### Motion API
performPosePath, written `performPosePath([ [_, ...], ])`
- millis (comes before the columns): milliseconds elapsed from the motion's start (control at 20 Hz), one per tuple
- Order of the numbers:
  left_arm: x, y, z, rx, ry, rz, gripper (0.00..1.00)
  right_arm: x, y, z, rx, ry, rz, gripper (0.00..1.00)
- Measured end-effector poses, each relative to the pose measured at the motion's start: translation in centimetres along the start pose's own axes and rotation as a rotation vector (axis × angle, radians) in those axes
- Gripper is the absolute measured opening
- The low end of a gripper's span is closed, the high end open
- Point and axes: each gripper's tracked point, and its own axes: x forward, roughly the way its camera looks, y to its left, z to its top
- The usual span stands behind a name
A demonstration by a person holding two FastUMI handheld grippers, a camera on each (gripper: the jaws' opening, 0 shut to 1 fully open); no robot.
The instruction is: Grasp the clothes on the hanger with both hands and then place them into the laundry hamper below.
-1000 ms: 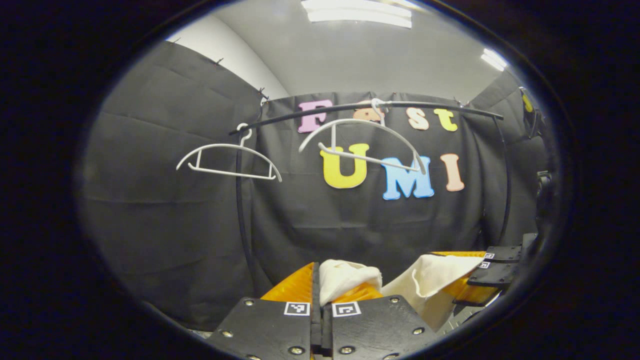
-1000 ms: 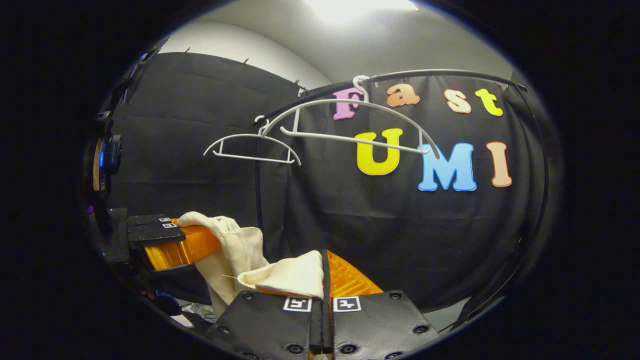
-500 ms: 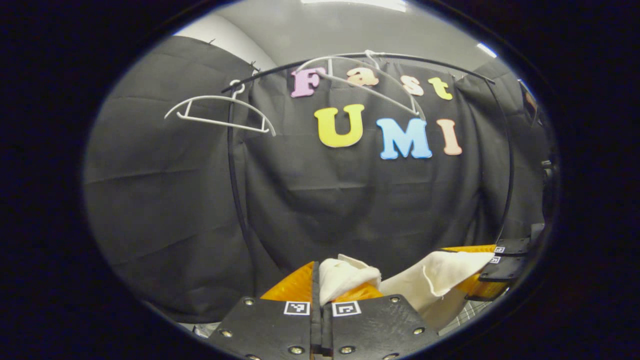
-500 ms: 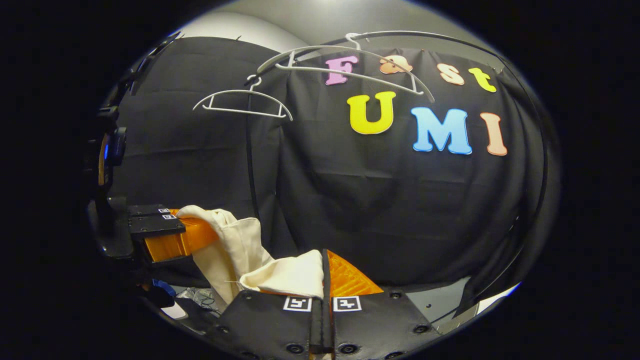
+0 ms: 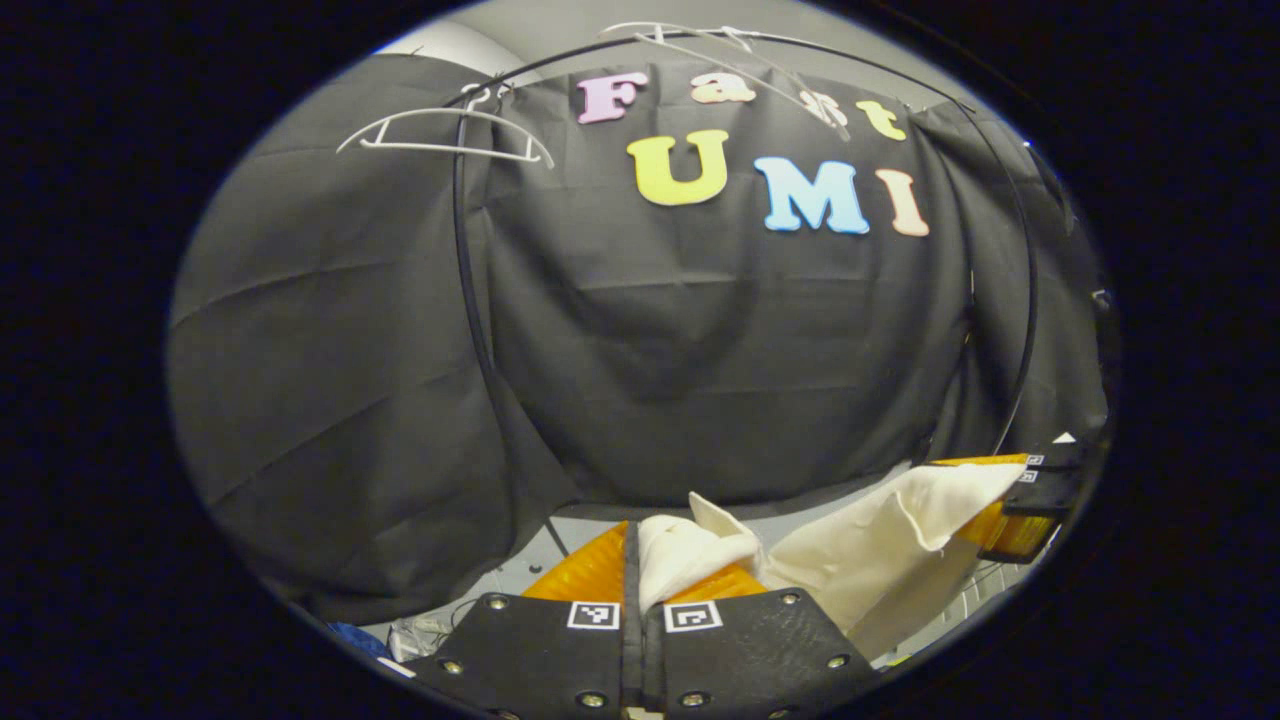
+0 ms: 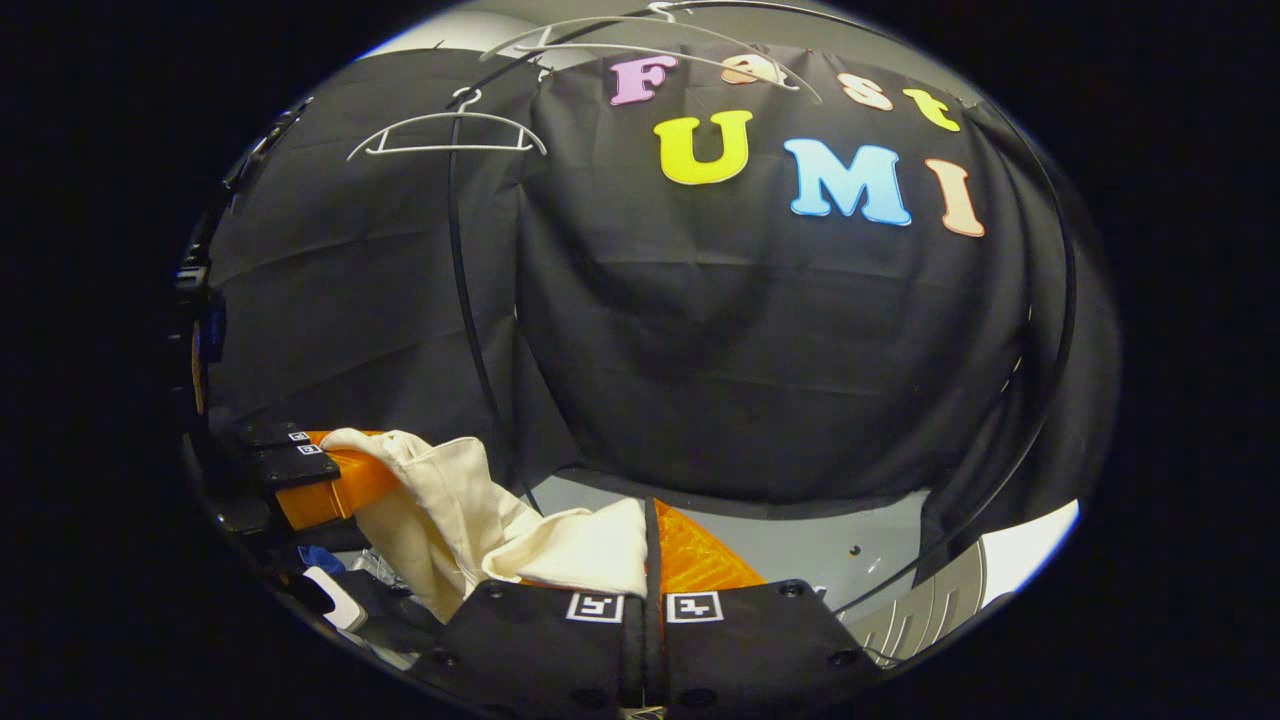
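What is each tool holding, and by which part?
Both hold the cream garment: left tool pinches one bunched edge, right tool another, cloth spanning between.

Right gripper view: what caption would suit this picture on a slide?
Both grippers hold a cream garment stretched between them, below two bare white hangers on the rail.

The cream garment (image 5: 880,545) looks like soft, matt woven cloth. The white hangers (image 6: 447,135) seem smooth plastic. The rail (image 5: 470,300) is thin dark metal.

Left tongs (image 5: 632,575) clamped on cloth (image 5: 690,550) — right tongs (image 6: 650,560) likewise, side by side.
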Motion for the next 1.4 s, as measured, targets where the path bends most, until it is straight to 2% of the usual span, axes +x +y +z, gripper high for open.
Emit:
performPosePath([
  [400,1.3,0.2,-8.3,-0.007,0.218,0.015,0.02,1.6,-0.4,-6.3,0.011,0.194,-0.029,0.07],
  [750,-0.2,0.4,-10.6,0.030,0.287,-0.004,0.05,0.7,-0.1,-9.2,0.001,0.297,-0.031,0.10],
  [850,-1.2,0.1,-10.3,0.025,0.282,-0.020,0.47,0.0,-0.2,-9.7,-0.004,0.308,-0.039,0.12],
  [900,-1.6,0.4,-10.1,0.032,0.272,-0.012,0.68,-0.6,-0.2,-9.8,-0.008,0.311,-0.041,0.27],
  [950,-2.0,0.7,-9.8,0.041,0.266,-0.005,0.89,-1.0,-0.2,-10.1,-0.011,0.323,-0.038,0.38],
  [1100,-3.3,1.1,-8.4,0.045,0.248,-0.007,0.90,-2.6,-0.6,-9.7,-0.031,0.336,-0.032,0.98],
  [1400,-6.4,2.2,-4.0,0.068,0.183,-0.007,0.91,-6.3,-2.4,-6.7,-0.048,0.297,-0.051,0.99],
])
